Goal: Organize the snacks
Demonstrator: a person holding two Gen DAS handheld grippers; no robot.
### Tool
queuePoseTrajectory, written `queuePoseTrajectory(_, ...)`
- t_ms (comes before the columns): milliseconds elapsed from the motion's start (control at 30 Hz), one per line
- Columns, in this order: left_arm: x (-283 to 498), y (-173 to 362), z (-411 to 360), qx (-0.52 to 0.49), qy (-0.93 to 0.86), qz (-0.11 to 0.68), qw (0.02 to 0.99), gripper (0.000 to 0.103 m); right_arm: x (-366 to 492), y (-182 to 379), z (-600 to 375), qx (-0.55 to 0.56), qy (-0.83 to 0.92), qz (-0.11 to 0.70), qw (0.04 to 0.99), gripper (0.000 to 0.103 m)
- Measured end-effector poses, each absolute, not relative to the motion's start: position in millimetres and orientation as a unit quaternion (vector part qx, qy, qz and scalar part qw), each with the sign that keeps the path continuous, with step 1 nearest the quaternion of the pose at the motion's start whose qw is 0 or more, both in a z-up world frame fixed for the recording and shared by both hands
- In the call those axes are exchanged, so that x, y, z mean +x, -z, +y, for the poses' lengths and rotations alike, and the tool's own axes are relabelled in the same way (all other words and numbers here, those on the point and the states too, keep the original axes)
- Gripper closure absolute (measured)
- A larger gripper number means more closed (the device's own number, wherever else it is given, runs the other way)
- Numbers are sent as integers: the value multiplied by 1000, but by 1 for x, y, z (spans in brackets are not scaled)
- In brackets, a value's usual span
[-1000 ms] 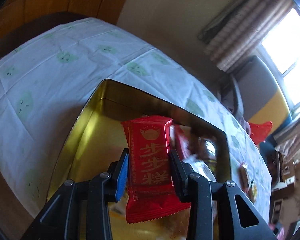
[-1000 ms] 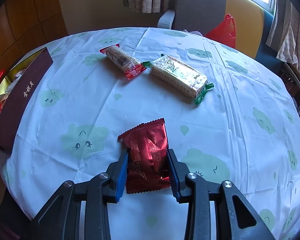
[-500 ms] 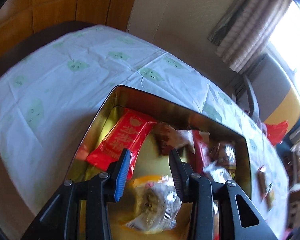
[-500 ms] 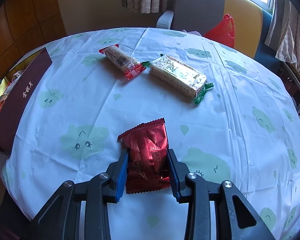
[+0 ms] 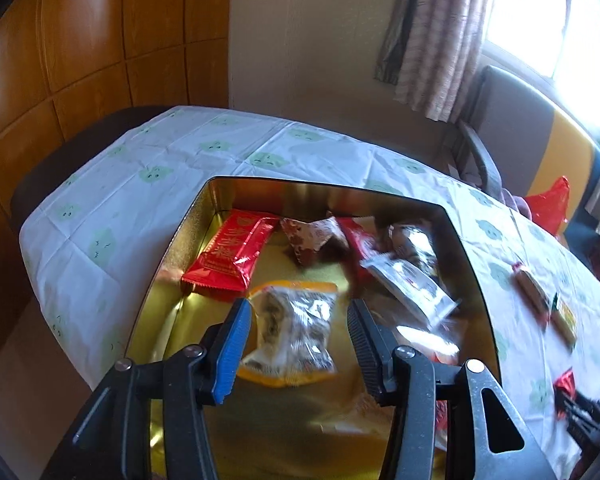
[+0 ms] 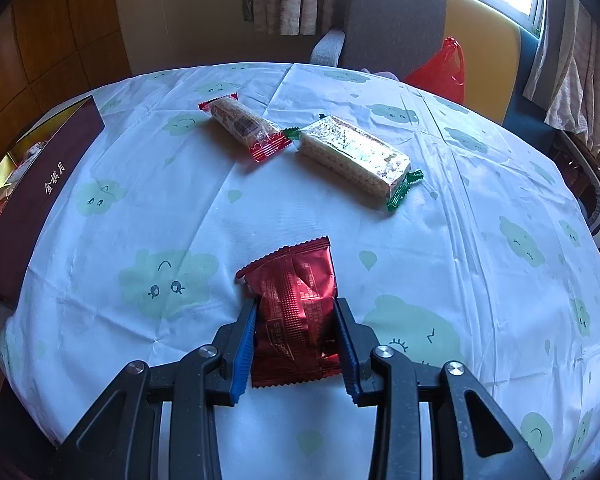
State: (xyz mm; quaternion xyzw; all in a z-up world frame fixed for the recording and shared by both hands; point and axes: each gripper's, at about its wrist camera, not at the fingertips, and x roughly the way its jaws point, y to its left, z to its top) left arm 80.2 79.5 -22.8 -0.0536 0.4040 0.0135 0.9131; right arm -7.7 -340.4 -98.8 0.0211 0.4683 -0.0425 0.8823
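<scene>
A gold tin box [image 5: 466, 248] holds several snack packets. A red packet with gold characters [image 5: 233, 252] lies at its far left. My left gripper [image 5: 300, 316] hangs above the box, its jaws opening, nothing pressed between them; a clear, yellow-edged packet [image 5: 294, 330] lies below the gap. In the right wrist view my right gripper [image 6: 296, 316] is shut on a dark red foil packet [image 6: 296, 304] on the tablecloth. Beyond it lie a red-ended bar [image 6: 244, 124] and a green-ended bar [image 6: 354, 154].
The box's dark maroon side [image 6: 32, 200] stands at the left edge of the table. A white cloth with green cloud faces [image 6: 480, 208] covers the round table. A grey and yellow chair [image 6: 400, 20] with a red bag [image 6: 440, 68] stands behind it.
My left gripper let go of the red packet, which now lies in the box's far left, then swung to the right and widened. The right gripper and its packet kept still.
</scene>
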Motion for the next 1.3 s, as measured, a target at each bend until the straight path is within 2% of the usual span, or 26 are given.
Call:
queuePoseTrajectory(567,44,26,61,-27,6,395,918,50,-9,98,-339,20,45,468,882,66)
queuePoseTrajectory(1300,37,29,76,-30,-7,381,924,50,-6,98,-335,19,55,481,875,66)
